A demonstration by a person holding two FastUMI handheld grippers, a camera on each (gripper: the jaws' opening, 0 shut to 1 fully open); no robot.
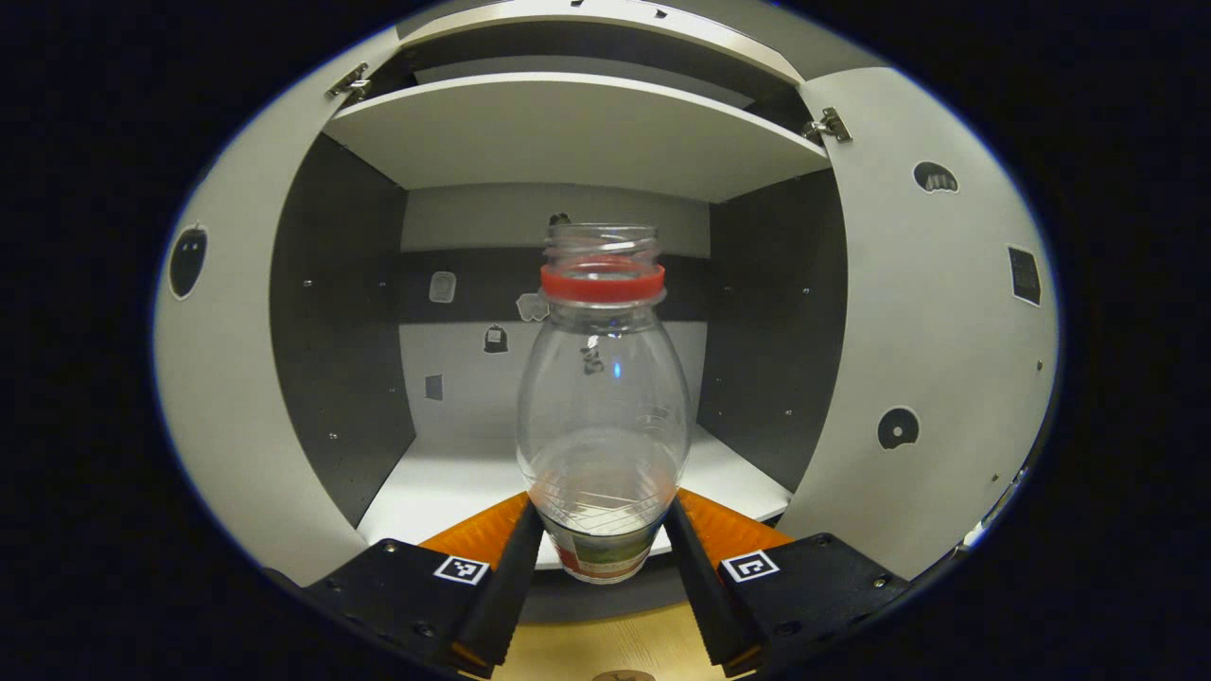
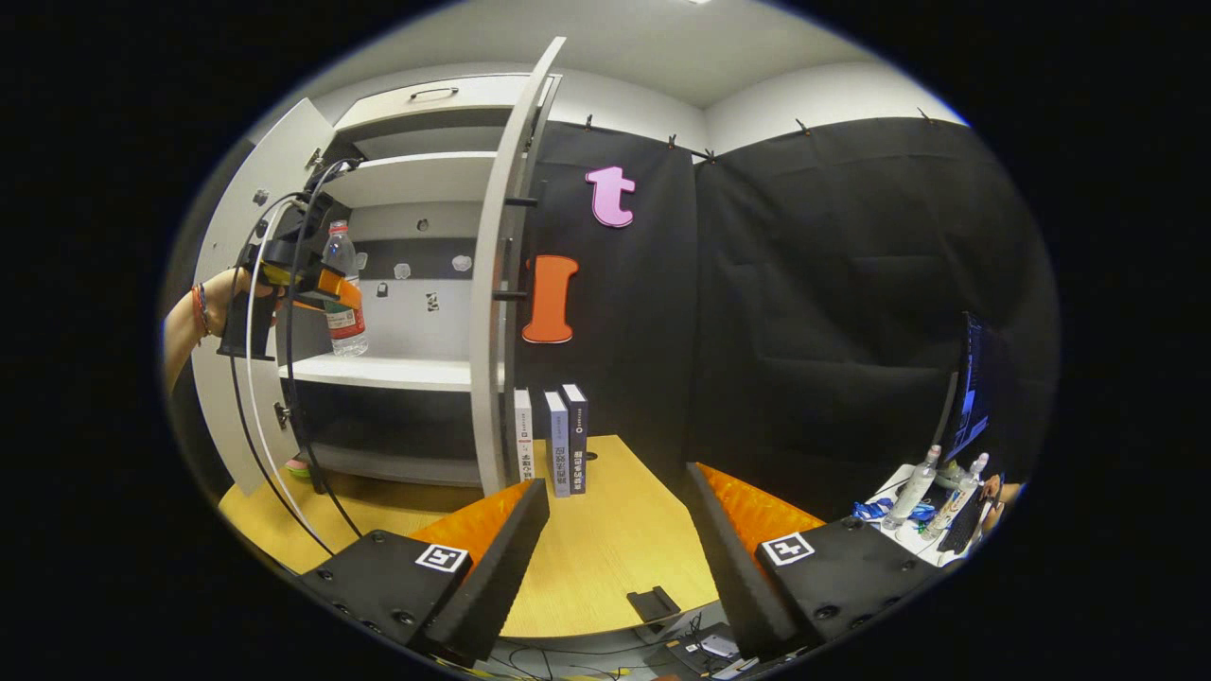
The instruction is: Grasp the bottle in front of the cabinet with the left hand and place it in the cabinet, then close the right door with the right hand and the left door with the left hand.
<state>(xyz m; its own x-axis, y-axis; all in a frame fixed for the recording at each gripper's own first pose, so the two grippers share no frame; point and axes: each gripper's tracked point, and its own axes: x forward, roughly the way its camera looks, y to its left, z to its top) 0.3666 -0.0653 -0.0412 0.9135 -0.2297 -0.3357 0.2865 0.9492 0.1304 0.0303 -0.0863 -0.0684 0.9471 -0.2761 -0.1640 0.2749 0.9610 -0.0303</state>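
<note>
- Clear plastic, with a red neck ring and no cap: this is the bottle (image 1: 603, 407) you are carrying. In the left gripper view it stands at the centre, and the left gripper (image 1: 604, 544) has both fingers pressed against its lower body, one at 8 o'clock and one at 4 o'clock of the base.
- Bottle position: it hangs at the mouth of the cabinet (image 1: 568, 142), just above the front edge of the white middle shelf (image 1: 445, 482), not yet resting on it. In the right gripper view the same bottle (image 2: 342, 288) appears at 9 o'clock, held by the left gripper (image 2: 317, 284) over the shelf edge.
- Orientation: the long axis is vertical, the open mouth points to 12 o'clock and the labelled base to 6 o'clock. No tilt is evident.
- Step in hand, as judged: placing the bottle; the grasp is complete and neither door has been closed.
- Next move: advance over the shelf, lower until the base sits flat, then spread the fingers and withdraw straight back.
- Right gripper (image 2: 615, 558): fingers stand wide apart with nothing between them, over the wooden tabletop (image 2: 605, 530).
- Right door (image 2: 506, 274) stands open, edge-on at 11 o'clock in the right gripper view; the left door (image 1: 227, 397) is also open.
</note>
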